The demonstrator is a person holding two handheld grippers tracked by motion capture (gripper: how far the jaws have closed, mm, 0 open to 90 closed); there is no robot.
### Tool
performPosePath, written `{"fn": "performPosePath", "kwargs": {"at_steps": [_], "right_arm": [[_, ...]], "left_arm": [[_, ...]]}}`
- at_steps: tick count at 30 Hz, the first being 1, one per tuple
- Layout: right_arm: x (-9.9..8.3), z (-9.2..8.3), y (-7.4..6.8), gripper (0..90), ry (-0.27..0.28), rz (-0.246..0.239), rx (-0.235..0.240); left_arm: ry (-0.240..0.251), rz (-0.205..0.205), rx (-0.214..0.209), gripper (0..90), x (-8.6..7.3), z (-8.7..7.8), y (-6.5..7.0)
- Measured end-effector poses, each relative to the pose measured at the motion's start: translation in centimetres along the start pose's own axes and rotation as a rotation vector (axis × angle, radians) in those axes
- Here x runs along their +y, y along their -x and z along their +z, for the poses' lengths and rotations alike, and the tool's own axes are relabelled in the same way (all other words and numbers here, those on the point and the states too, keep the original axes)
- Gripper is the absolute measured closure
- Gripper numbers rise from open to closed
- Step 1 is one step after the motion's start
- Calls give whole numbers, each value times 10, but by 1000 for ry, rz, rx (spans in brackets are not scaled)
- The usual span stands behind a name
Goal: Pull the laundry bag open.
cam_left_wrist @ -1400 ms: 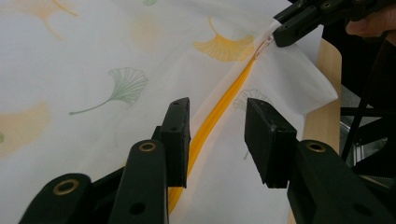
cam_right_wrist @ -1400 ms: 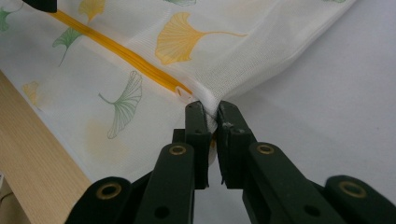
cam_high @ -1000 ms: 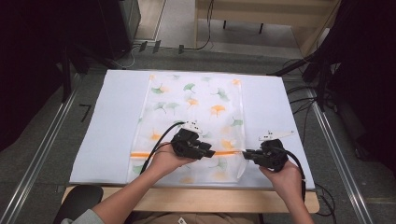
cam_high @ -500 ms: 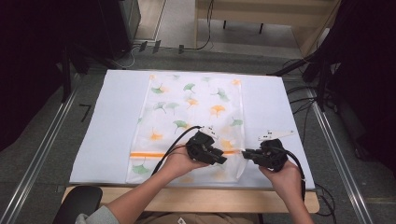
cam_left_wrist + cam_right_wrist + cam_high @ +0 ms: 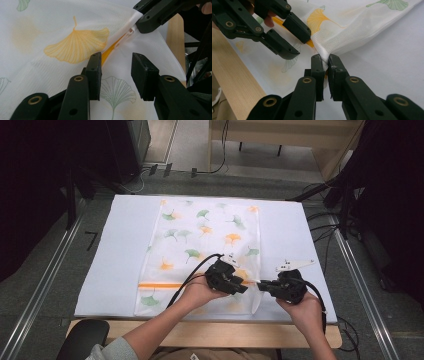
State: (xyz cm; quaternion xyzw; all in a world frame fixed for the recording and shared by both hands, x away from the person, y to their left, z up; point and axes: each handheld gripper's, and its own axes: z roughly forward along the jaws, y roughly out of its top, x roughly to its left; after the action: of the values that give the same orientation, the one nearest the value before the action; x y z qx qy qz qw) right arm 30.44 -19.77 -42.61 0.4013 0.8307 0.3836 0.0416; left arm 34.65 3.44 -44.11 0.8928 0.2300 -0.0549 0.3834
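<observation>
The bag, a white mesh pouch printed with ginkgo leaves, is lying flat on the surface, its near end towards the person and an orange zip running across that end. The right tongs are pressing together on the bag's right near edge, pinching a gathered bit of mesh where the zip ends and lifting it slightly off the cover. The left tongs are hovering over the zip line just beside them, spread, with the jaws having just been opening and nothing gripped between them; the fabric is lying under the gap rather than in it. A white zip pull is sitting close to the right tongs' tips.

As a judgement, the work is standing at an early stage: one end is being anchored, and the left tongs are lining up on the zip, probably to take the pull, though whether the zip is being opened or closed is hard to tell from these views. The slide along the orange line is yet to be done.

The surface is wearing a pale cover over a light wooden top. Around it, grey floor, metal rails, trailing cables and dark cabinets are framing the scene; a light wooden bench is standing beyond.
</observation>
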Motion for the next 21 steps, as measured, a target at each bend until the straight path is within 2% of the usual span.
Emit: {"fn": "performPosePath", "kwargs": {"at_steps": [7,15,21], "right_arm": [[1,1,-2,859,9,-6,21],[2,2,-5,859,6,-14,26],[3,4,-7,859,2,-24,20]], "left_arm": [[-11,10,-22,625,1,5,3],[-17,-8,-40,643,4,10,4],[-22,-16,-54,703,6,10,4]]}}
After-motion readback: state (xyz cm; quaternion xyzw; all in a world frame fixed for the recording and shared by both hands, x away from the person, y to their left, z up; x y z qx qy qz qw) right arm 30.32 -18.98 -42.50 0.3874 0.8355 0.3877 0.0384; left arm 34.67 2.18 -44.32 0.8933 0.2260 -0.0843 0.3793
